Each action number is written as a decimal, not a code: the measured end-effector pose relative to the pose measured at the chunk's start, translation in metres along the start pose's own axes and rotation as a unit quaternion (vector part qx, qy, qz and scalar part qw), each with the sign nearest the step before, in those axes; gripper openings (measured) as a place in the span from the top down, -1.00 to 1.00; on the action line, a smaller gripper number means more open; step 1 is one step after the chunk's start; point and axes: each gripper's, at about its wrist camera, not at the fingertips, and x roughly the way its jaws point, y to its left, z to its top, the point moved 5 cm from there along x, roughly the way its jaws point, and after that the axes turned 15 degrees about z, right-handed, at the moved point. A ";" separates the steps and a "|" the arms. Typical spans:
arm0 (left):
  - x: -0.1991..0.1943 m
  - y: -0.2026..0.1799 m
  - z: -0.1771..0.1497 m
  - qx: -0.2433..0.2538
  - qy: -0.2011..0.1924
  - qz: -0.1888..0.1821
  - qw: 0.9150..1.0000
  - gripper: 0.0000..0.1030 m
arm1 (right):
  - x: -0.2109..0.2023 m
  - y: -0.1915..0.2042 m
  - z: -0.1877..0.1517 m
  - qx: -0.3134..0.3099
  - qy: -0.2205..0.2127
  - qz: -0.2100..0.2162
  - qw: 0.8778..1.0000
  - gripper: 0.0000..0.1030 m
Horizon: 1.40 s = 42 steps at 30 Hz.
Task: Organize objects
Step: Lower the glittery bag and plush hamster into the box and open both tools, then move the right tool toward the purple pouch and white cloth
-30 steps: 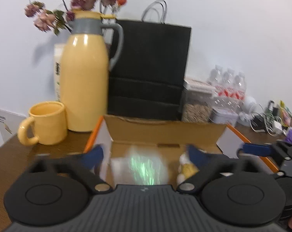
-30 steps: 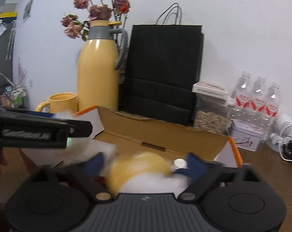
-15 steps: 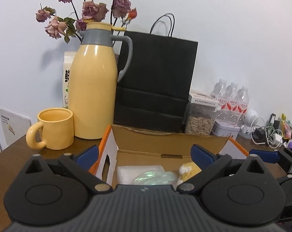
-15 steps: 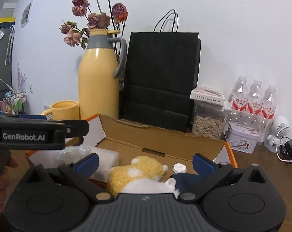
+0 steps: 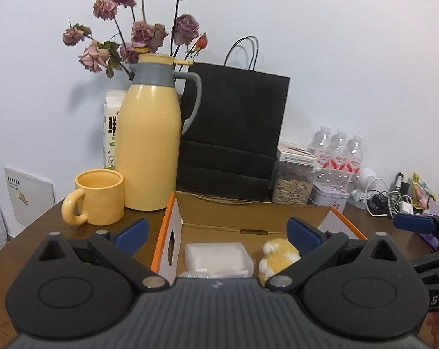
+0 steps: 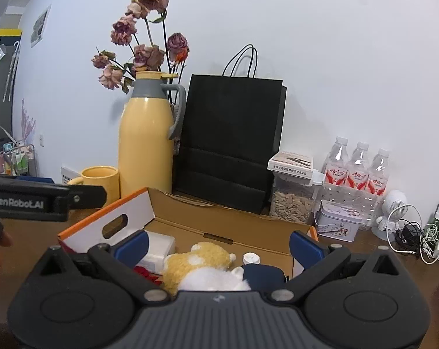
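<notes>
1. I am holding my left gripper [image 5: 216,234] over the near edge of the open cardboard box [image 5: 248,216], its blue fingertips [image 5: 131,231] spread wide with nothing between them.
2. A white plastic container [image 5: 218,257] and a yellow plush toy [image 5: 279,257] are lying side by side in the box.
3. A yellow mug [image 5: 98,196] is standing just beside a yellow thermos jug [image 5: 148,145], with a black paper bag [image 5: 234,136] behind the box.
4. My right gripper [image 5: 414,222] is showing at the right edge.
</notes>
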 end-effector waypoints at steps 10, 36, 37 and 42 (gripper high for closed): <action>-0.036 0.016 -0.008 0.022 0.011 0.010 1.000 -1.00 | -0.046 0.020 -0.016 -0.005 0.004 0.002 1.000 -1.00; -0.117 0.094 -0.098 0.048 0.105 0.032 0.993 -1.00 | -0.105 0.123 -0.137 0.030 0.118 0.073 0.990 -1.00; -0.120 0.097 -0.101 0.046 0.108 0.033 0.993 -1.00 | -0.104 0.129 -0.141 0.031 0.122 0.080 0.989 -1.00; -0.127 0.105 -0.107 0.040 0.113 0.032 0.992 -1.00 | -0.087 0.156 -0.146 0.015 0.123 0.085 0.989 -1.00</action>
